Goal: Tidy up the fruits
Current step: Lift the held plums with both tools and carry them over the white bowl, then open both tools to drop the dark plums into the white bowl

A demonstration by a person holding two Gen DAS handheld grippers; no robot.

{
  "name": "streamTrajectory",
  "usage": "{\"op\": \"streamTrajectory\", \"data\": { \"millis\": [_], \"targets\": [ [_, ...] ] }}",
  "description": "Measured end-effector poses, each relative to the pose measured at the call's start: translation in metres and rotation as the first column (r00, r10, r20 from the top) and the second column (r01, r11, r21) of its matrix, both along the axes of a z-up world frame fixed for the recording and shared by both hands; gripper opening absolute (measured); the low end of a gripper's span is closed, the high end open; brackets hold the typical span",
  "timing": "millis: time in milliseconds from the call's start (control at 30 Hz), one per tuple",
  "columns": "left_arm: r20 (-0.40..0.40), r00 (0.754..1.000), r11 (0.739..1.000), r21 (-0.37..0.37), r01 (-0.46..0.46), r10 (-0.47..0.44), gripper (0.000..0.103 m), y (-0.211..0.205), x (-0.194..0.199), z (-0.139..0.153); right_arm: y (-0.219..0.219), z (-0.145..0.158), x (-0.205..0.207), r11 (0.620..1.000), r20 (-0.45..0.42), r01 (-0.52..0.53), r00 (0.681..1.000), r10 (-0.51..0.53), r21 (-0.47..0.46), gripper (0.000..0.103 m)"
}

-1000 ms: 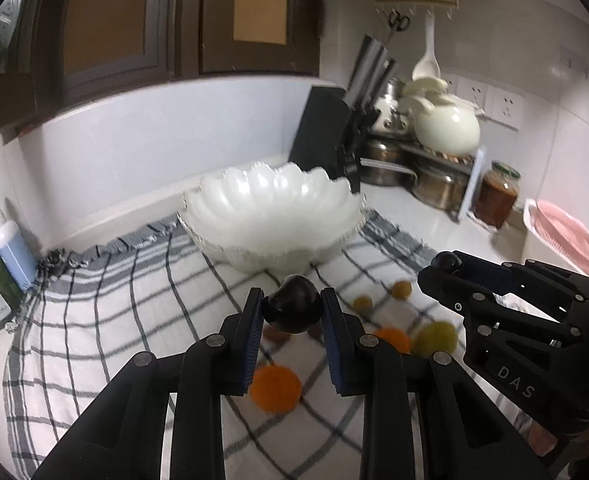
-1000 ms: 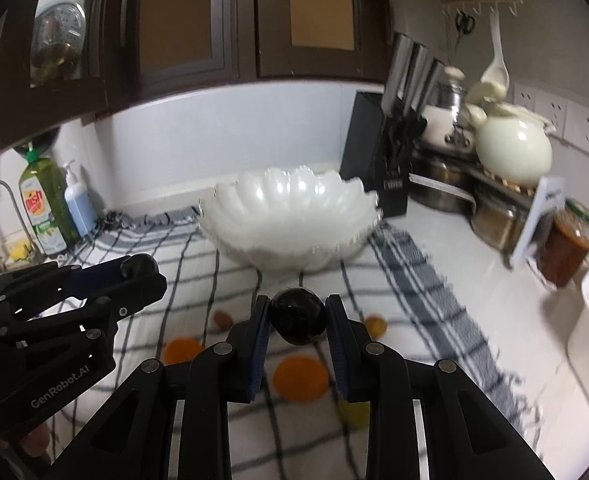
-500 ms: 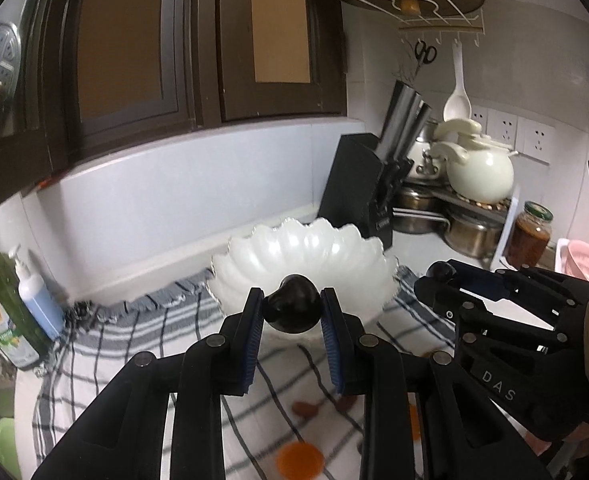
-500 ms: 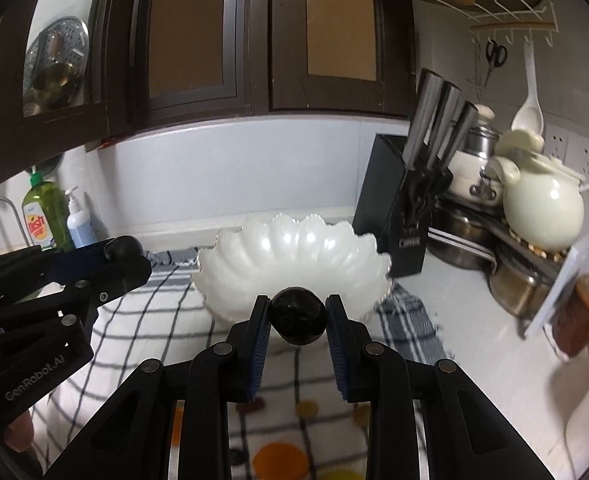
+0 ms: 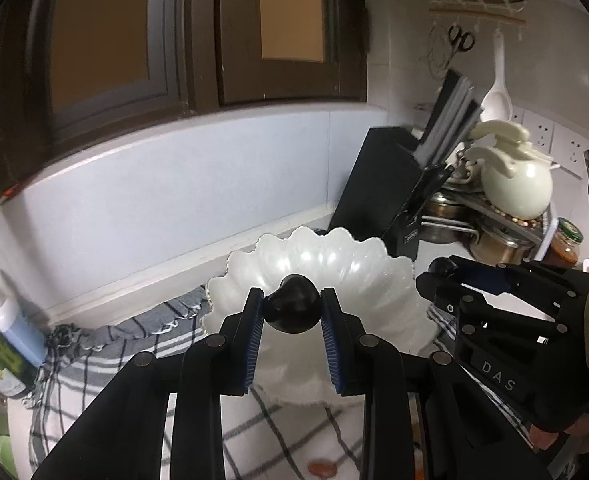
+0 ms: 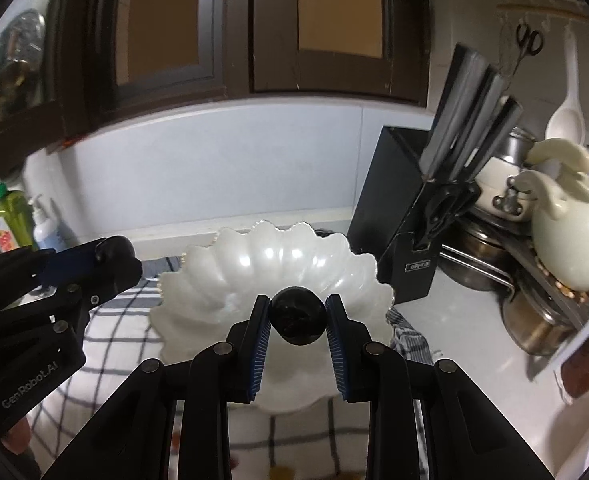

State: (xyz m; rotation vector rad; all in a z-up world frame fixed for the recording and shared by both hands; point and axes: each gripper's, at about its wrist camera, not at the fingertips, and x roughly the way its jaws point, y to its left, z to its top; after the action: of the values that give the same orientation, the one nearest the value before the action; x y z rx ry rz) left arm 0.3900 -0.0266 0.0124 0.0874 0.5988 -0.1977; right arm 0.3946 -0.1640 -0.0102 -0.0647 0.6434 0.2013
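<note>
My left gripper (image 5: 292,314) is shut on a dark round fruit (image 5: 293,309) and holds it over the near rim of the white scalloped bowl (image 5: 346,256). My right gripper (image 6: 297,316) is shut on another dark round fruit (image 6: 297,316), also above the near side of the bowl (image 6: 254,264). The bowl stands on a checked cloth (image 5: 106,344). The right gripper also shows at the right of the left wrist view (image 5: 438,276), and the left gripper at the left of the right wrist view (image 6: 118,256).
A black knife block (image 6: 406,216) stands right behind the bowl. Pots and a cream kettle (image 6: 570,232) fill the right. Soap bottles (image 6: 14,220) stand at the left. A small reddish fruit (image 5: 321,468) lies on the cloth below.
Both grippers have risen and moved forward with their dark fruits, from over the loose fruits on the cloth to above the bowl's near rim.
</note>
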Motion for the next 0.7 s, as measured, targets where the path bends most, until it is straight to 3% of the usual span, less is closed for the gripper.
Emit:
{"op": "streamTrajectory", "data": {
  "millis": [367, 700],
  "targets": [
    [-0.159, 0.987, 1.000, 0.000, 0.008, -0.008, 0.029, -0.002, 0.082, -0.037, 0.002, -0.034, 0.079, 0.999, -0.133, -0.039, 0.990, 0.035, -0.026, 0.029],
    [-0.299, 0.954, 0.999, 0.010, 0.038, -0.033, 0.029, -0.005, 0.127, -0.073, 0.008, -0.069, 0.120, 0.996, -0.271, -0.072, 0.961, 0.057, -0.045, 0.029]
  ]
}}
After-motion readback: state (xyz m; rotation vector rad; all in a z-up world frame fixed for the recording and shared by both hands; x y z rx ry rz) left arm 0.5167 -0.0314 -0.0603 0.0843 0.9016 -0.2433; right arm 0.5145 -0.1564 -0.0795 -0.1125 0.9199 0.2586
